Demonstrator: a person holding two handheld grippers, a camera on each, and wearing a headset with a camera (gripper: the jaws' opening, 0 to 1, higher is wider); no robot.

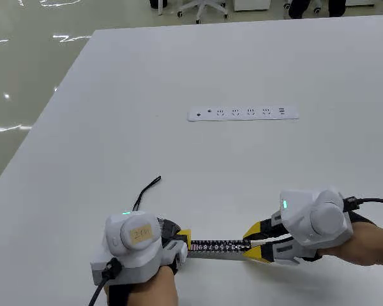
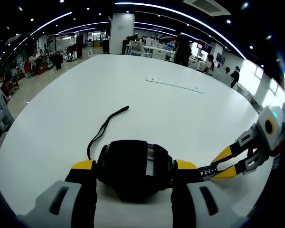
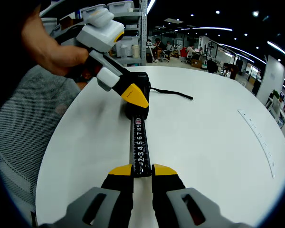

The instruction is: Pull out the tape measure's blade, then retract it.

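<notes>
A black tape measure case [image 2: 133, 166] rests on the white table, and my left gripper [image 2: 134, 165] is shut on it, one yellow-tipped finger on each side. Its black wrist strap [image 2: 104, 127] trails away over the table. A short length of numbered blade [image 3: 139, 147] runs out flat from the case [image 3: 140, 81] along the tabletop. My right gripper [image 3: 142, 170] is shut on the blade's end. In the head view the left gripper [image 1: 179, 240] sits at the bottom left and the right gripper [image 1: 250, 242] at the bottom right, with the blade [image 1: 218, 247] stretched between them.
A white power strip [image 1: 243, 113] lies flat on the table [image 1: 179, 76] farther back. The table's left edge runs diagonally beside a shiny floor. Office chairs and people stand beyond the far edge.
</notes>
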